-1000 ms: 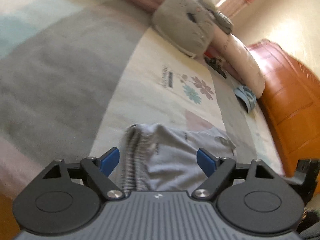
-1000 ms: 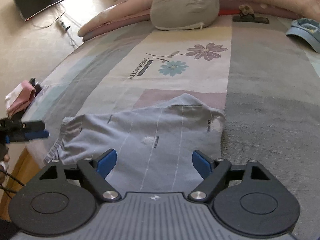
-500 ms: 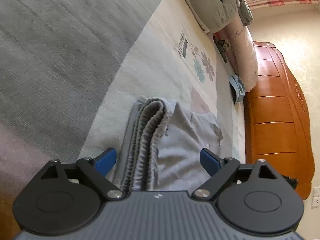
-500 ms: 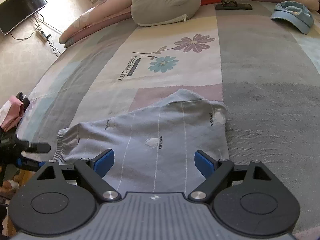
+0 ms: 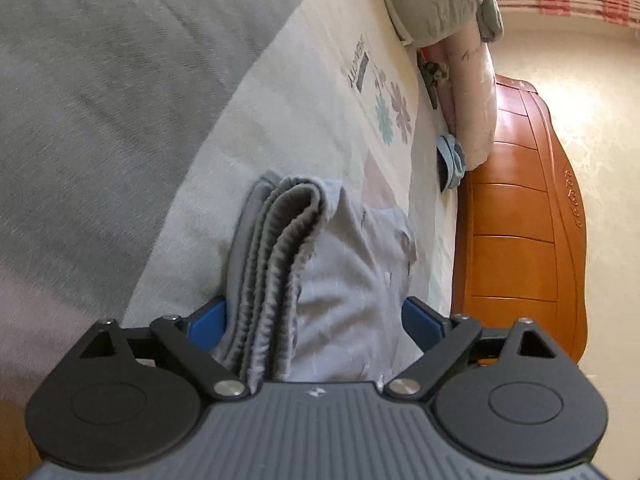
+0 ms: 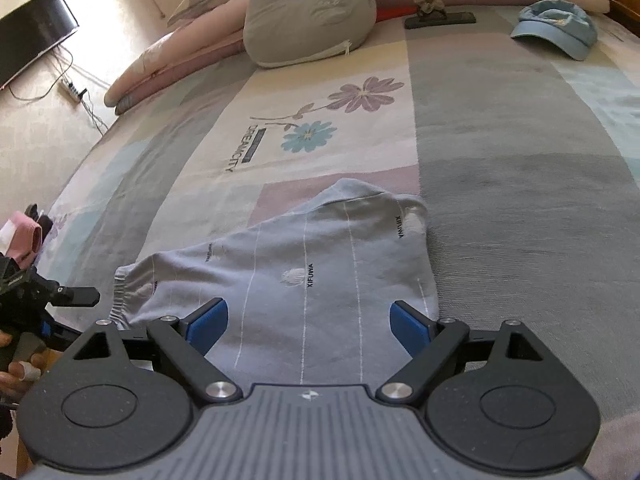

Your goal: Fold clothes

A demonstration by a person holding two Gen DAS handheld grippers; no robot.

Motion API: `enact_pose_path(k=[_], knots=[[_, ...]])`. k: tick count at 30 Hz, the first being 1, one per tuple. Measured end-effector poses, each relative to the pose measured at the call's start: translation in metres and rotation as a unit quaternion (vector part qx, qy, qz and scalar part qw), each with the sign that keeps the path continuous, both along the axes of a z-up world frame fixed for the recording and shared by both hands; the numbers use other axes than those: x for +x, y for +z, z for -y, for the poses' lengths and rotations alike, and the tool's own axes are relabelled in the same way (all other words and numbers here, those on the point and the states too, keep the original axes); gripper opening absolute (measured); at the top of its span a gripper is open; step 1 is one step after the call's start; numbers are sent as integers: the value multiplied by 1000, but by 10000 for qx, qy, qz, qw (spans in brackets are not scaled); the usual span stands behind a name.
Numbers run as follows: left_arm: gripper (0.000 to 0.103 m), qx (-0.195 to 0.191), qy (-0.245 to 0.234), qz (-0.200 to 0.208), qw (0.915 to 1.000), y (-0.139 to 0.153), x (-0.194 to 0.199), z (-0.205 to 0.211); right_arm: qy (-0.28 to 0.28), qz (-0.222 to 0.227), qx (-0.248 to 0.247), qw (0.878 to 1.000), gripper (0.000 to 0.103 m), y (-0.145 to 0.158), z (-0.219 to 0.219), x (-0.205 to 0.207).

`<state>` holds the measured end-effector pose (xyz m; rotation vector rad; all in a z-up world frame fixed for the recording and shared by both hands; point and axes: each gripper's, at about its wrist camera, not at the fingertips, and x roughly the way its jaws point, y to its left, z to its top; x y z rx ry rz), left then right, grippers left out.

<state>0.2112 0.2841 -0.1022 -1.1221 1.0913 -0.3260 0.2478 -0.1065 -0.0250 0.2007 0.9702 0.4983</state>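
At the far left of the right wrist view, the left gripper (image 6: pixel 76 296) showed as a dark shape at the near left corner of the bed (image 6: pixel 520 208), just beside the elastic waistband (image 6: pixel 120 300) of the grey-blue shorts (image 6: pixel 312 272). Behind it lay a pink cloth (image 6: pixel 22 236), and further off a black television (image 6: pixel 32 44) stood against the wall with a power strip (image 6: pixel 72 90) on the floor.

In its own camera the left gripper (image 5: pixel 316 320) stood wide, its blue pads (image 5: pixel 208 322) on either side of the waistband (image 5: pixel 276 264), which reached back between them; whether the pads touched the cloth could not be told.

The shorts lay flat on the near part of the patterned bedspread, waistband to the left and leg end to the right, printed with thin white lines and small dark lettering. Beyond them the bedspread bore two flowers (image 6: pixel 340 112).

The right gripper (image 6: pixel 308 322) was also spread wide, hovering over the near edge of the shorts, holding nothing.

Farther off sat a grey cushion (image 6: pixel 308 12) against pink pillows (image 6: pixel 180 60). To its right lay a small dark object (image 6: pixel 440 18), then a light blue cap (image 6: pixel 556 28). An orange wooden bedframe (image 5: pixel 520 248) ran along the right side in the left wrist view.
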Motion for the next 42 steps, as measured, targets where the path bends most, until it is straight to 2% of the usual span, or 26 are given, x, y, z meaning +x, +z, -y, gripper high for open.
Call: enact_pose_path(k=[2,6,9,10,16,21,23,26,30,31,35,36,42], knots=[[92,115,-2,119,9999,3,6,3,-47,5,24,10000,91,1,2,-2],[93,109,-226,210,9995,4,8,7,-57,12,26,10000,91,2,5,-4],[94,-478,-405,35,9980,-11,-9,0,-54,29,27,10000,92,3,10,-5],[94,-548,-453,133,9974,-12,-13,-1,-63,34,53,10000,92,3,14,-6],[95,-330,-561,258,9975,-7,23,13,-158,-43,319,9994,93,-6,32,5],[95,-472,-476,310,9973,-11,0,10,-168,-127,578,9981,94,-12,46,21],[86,-493,-398,318,9975,-13,-7,9,-141,-286,708,9970,95,-18,57,29],[86,-399,-310,357,9981,-13,-6,8,-60,-634,836,9945,95,-29,75,45],[86,-226,-526,557,9968,-11,-2,13,292,-1175,1332,9837,98,-47,90,69],[85,-243,-511,543,9969,-11,-2,12,422,-1302,1589,9778,103,-51,91,74],[85,-243,-455,446,9977,-11,1,12,841,-1666,2348,9539,103,-68,85,92],[85,-232,-464,428,9977,-11,5,14,918,-1713,2442,9500,103,-70,81,97],[85,-205,-467,274,9983,-11,8,23,1229,-1803,2390,9462,103,-67,48,120]])
